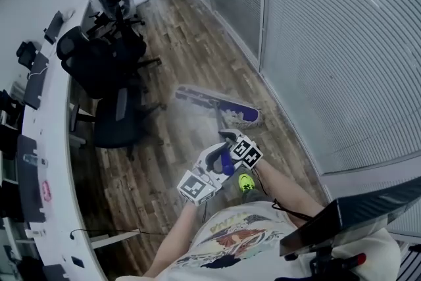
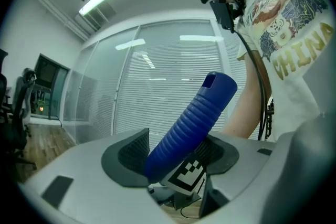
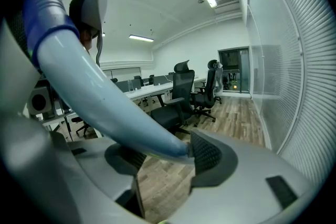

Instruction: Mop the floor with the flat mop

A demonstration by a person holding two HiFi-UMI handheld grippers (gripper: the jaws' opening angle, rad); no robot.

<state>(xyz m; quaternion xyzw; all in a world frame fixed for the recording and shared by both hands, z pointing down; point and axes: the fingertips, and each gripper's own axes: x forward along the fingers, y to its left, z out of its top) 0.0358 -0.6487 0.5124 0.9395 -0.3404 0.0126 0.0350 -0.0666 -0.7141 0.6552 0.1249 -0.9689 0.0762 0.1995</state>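
"How much of the mop head do you get from the head view?"

"Only a smear. It is blurred, and I can't make out its edges."

"And close up?"

"On my left gripper, the blue ribbed grip goes down between the jaws, which hide its lower end. On my right gripper, the pale pole runs out past the top left edge."

"Anything else?"

"The tabletop is cut by the left edge, and what lies on it is too small to name. The monitor is cut off at the lower right."
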